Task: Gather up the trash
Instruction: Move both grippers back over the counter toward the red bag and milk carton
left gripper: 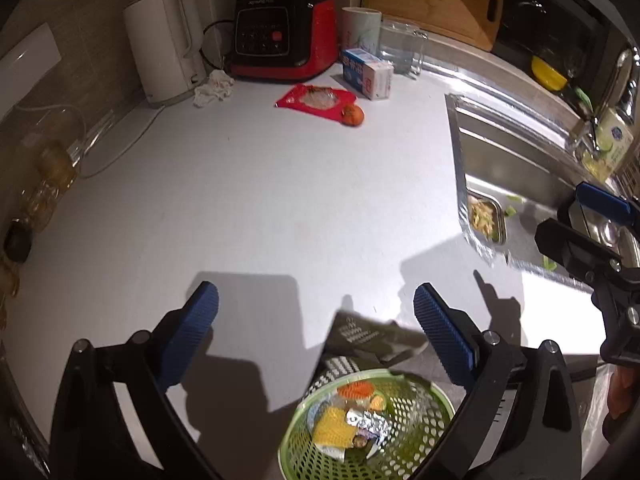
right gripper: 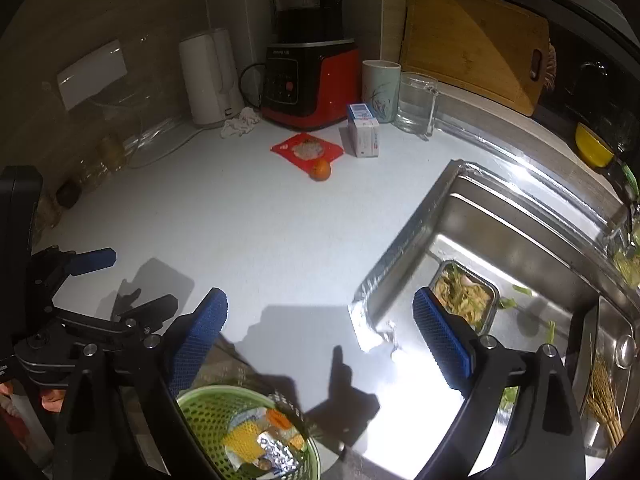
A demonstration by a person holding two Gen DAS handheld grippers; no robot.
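trash sits piled in a round green perforated plastic basket (left gripper: pixel 366 424) at the bottom of the left wrist frame: yellow foam netting (left gripper: pixel 334 428), a crumpled silver foil wrapper (left gripper: pixel 368 424), an orange scrap (left gripper: pixel 356 390). a dark flat patterned packet (left gripper: pixel 374 338) lies at the basket's far rim, looks a bit blurred.

left gripper (left gripper: pixel 316 320) has its blue ribbed pads spread wide with nothing between them, hovering over the white countertop (left gripper: pixel 260 200). right gripper (right gripper: pixel 320 328) is just as wide open and empty, and shows up at the right edge of the left view too.

more stuff toward the top centre of the frame: a red flat snack packet (left gripper: pixel 316 102) with a small orange fruit (left gripper: pixel 353 115) touching its corner, a blue and white carton (left gripper: pixel 368 73) lying beside it, a crumpled white tissue (left gripper: pixel 213 88) by the white electric kettle (left gripper: pixel 162 44), and a red and black blender base (left gripper: pixel 284 36).

stainless steel sink (right gripper: pixel 520 248) fills the right side of the right wrist view, holding a small metal tray of food scraps (right gripper: pixel 466 296) and green vegetable bits.
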